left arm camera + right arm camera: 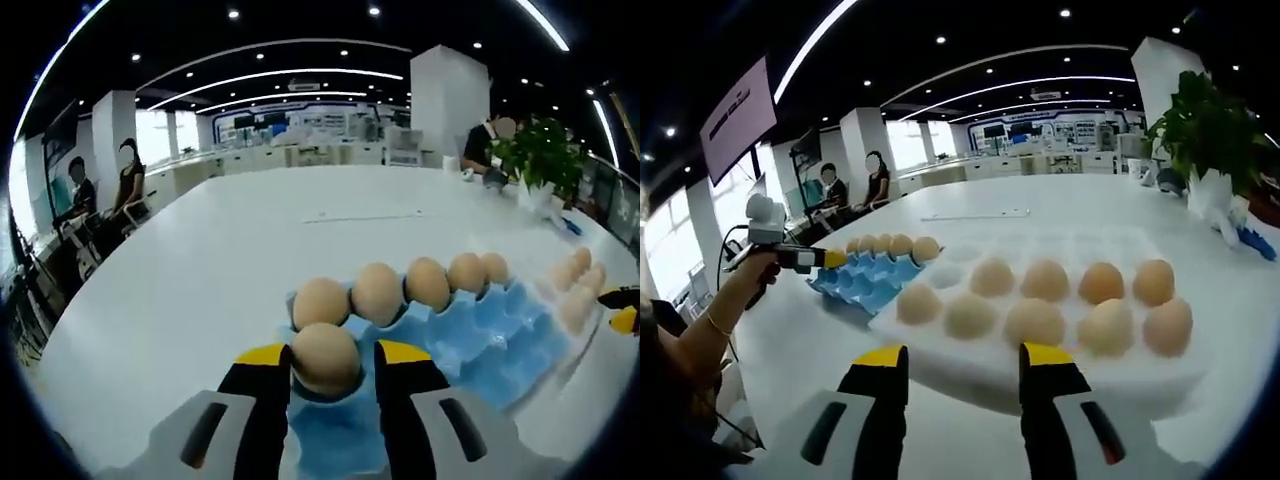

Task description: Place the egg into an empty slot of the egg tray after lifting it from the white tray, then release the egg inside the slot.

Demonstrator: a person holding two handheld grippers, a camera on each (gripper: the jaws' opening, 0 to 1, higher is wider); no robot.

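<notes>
From my left gripper (330, 362) view the lower part of the egg (325, 358) I hold is hidden behind the jaws and the blue egg tray (470, 345), so I cannot tell whether it already rests in the slot or hangs just above it. The jaws are clamped on its two sides, over the near corner of that tray. The egg is pale tan, smooth and matt, with a soft shine on top. Beyond it a row of five more eggs (425, 282) fills the tray's far edge, and the other slots near me look bare. At the right edge, more pale eggs (578, 290) on the white tray (600, 330) are blurred and cut off. In my right gripper (963, 365) view, the jaws stand apart with nothing between them, hovering over the white table (1040, 200) just before the white tray (1060, 375), which carries nine eggs (1035, 322) in two rows. A purple sign (737, 105) hangs high on the left, but its writing is too small to read. To the left, my hand (752, 268) holds the other gripper at the blue tray. A potted plant (1210, 130) stands on the right.
</notes>
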